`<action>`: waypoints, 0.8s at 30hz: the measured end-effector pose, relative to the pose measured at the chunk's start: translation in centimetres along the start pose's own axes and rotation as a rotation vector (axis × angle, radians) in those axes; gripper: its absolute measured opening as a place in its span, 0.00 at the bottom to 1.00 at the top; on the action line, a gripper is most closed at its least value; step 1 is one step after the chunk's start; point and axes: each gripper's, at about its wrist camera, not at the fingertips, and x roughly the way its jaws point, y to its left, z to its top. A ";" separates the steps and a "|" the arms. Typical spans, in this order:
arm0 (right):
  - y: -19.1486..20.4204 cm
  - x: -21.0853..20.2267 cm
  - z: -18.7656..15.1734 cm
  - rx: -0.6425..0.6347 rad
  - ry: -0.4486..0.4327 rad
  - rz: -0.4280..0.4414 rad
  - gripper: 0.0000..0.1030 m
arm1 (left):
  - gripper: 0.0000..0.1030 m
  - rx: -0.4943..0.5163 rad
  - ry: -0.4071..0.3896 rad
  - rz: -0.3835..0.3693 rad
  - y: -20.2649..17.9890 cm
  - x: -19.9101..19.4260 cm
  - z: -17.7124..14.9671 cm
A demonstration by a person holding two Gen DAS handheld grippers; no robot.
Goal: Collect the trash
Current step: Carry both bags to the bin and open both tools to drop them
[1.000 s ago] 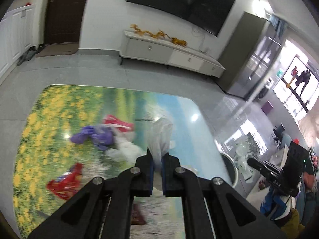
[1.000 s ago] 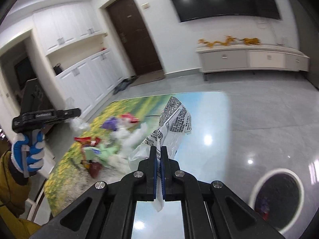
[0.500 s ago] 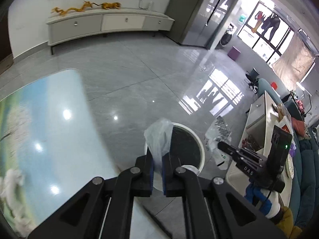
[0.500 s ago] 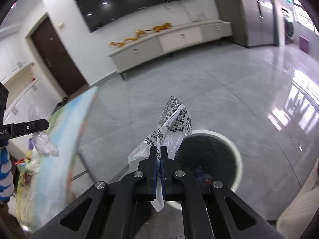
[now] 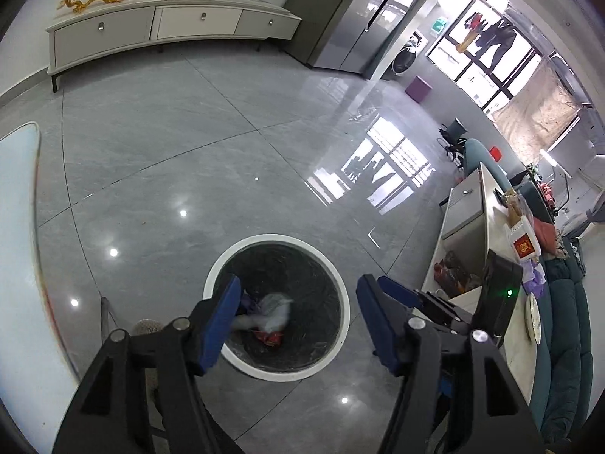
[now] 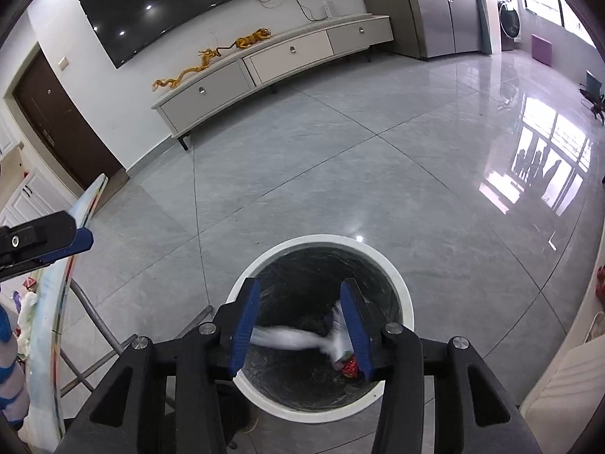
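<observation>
**Both claws spread over the bin, wrappers going in**

Left gripper (image 5: 297,317): jaws spread wide, nothing between the blue pads, poised directly above the round white-rimmed bin (image 5: 342,304). Right gripper (image 6: 300,325): jaws likewise parted, hanging over the same bin (image 6: 406,304). In the right wrist view, a pale streak of plastic wrapper (image 6: 291,338) crossing the gap between the pads, smeared by motion; probably in free fall, though hard to tell whether a corner clings to a pad. Seen from the left wrist, a crumpled white bag (image 5: 274,312) at the bottom of the dark liner, beside something red (image 5: 268,336).

Handling, by the look of it: thin film, near weightless, limp, crackly and slick. No fragility to fear; crushing does no harm. Liable to cling to rubber pads by static or a snagged fold, and to drift sideways in falling. Best taken at a bunched fold or twisted neck, not at a flat single layer, which slides out of a pinch. Best released low and centred over the opening, with a small shake if stuck.

More litter just visible at the table edge (image 6: 64,295), far left of the right wrist view, so likely more trips needed.
</observation>
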 end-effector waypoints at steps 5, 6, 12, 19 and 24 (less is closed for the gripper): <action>1.9 -1.9 -0.2 -0.047 -0.035 0.028 0.42 | 0.60 0.009 -0.047 0.035 0.7 -3.9 -1.4; 2.5 -2.4 -0.2 -0.058 -0.045 0.036 0.41 | 0.60 0.010 -0.055 0.041 0.9 -4.6 -1.6; 6.9 -6.9 -0.1 -0.125 -0.132 0.088 0.41 | 0.60 0.018 -0.130 0.082 2.5 -11.3 -4.8; 13.6 -12.0 -0.3 -0.230 -0.211 0.167 0.41 | 0.60 0.047 -0.239 0.188 5.5 -20.1 -9.6; 18.9 -13.2 -0.9 -0.322 -0.208 0.234 0.41 | 0.60 0.022 -0.316 0.278 8.9 -26.0 -13.7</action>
